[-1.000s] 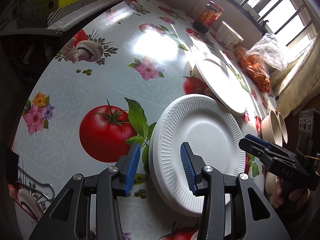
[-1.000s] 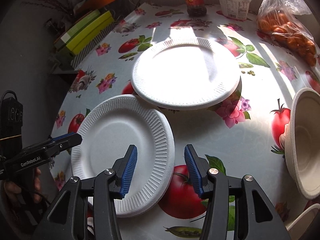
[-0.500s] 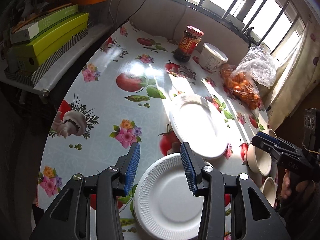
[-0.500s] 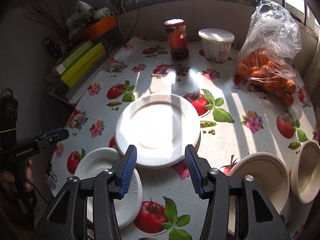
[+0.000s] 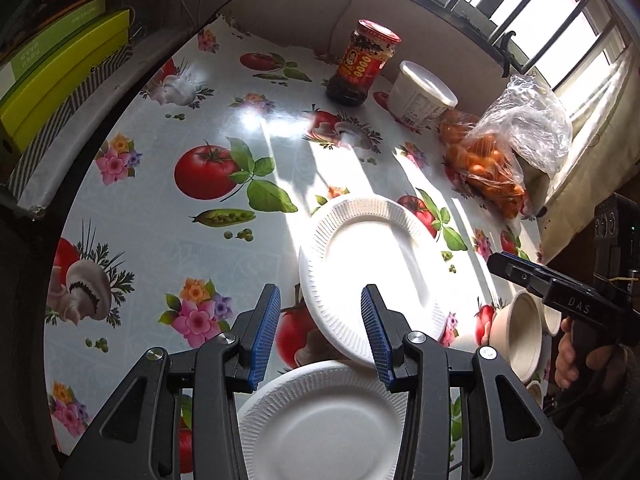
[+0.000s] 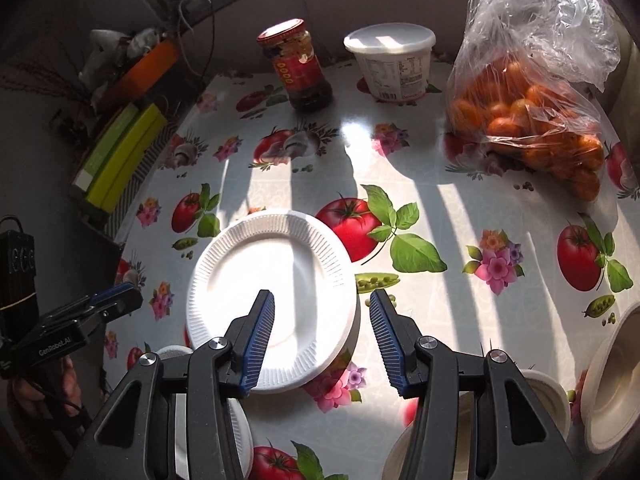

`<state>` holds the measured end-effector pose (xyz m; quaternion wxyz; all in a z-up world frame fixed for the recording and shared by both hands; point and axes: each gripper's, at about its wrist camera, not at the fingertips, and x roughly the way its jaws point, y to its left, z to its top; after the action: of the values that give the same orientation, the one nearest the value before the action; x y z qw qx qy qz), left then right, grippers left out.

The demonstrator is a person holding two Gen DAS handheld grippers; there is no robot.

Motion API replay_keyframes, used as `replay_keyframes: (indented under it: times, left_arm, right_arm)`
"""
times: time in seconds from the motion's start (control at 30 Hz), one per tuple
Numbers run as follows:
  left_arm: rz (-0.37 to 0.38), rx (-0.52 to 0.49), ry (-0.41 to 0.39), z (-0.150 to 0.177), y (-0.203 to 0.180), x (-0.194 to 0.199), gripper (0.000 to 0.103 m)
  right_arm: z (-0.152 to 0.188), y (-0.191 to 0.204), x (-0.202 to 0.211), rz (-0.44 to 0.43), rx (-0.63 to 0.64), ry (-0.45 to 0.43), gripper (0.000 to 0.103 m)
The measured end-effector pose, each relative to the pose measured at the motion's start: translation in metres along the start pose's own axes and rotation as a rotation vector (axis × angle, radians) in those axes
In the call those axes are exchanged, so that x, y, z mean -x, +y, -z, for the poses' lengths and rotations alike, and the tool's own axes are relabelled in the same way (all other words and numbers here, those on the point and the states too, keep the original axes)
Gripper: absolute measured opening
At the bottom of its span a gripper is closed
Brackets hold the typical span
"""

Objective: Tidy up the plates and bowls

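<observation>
Left wrist view: both grippers (left gripper (image 5: 320, 332), right gripper (image 6: 322, 338)) hang empty, jaws parted, above paper plates (image 5: 372, 276).

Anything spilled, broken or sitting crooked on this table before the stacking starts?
Nothing spilled or broken. One oddity: the large paper plate sits tilted, its near rim resting on the small paper plate rather than flat on the tablecloth. Both claws hover empty.

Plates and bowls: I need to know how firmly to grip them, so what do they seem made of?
The plates look like white foam or pressed paper, matte, with fluted rims. The bowls look like beige moulded fibre pulp, dull and slightly rough. Both probably dent easily.
</observation>
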<state>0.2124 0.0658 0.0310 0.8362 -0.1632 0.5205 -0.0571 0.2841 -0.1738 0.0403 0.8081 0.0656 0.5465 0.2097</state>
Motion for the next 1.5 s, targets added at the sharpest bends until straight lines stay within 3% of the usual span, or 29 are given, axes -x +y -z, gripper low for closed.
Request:
replay_keyframes:
  times: [0.3, 0.53, 0.9, 1.03, 1.2, 1.3, 1.5]
  left_arm:
    - [-0.009, 0.036, 0.067, -0.003, 0.009, -0.033, 0.043]
    - [-0.005, 0.043, 0.082, -0.005, 0.011, -0.043, 0.043]
    - [-0.002, 0.047, 0.115, -0.003, 0.009, -0.055, 0.043]
    - [-0.003, 0.046, 0.121, -0.002, 0.008, -0.057, 0.034]
    - [-0.006, 0.044, 0.127, 0.000, 0.008, -0.059, 0.032]
    - [-0.011, 0.042, 0.129, 0.000, 0.007, -0.061, 0.023]
    - [-0.024, 0.035, 0.131, 0.001, 0.006, -0.063, 0.020]
  right_arm:
    - [0.001, -0.015, -0.048, 0.001, -0.049, 0.084, 0.049]
    - [-0.001, -0.017, -0.056, -0.012, -0.056, 0.087, 0.047]
    - [0.001, -0.019, -0.062, -0.018, -0.067, 0.098, 0.034]
    - [0.001, -0.019, -0.062, -0.018, -0.067, 0.097, 0.032]
    - [0.002, -0.019, -0.062, -0.016, -0.067, 0.097, 0.027]
    - [0.003, -0.020, -0.062, -0.013, -0.068, 0.097, 0.027]
    - [0.004, -0.021, -0.062, -0.011, -0.066, 0.099, 0.023]
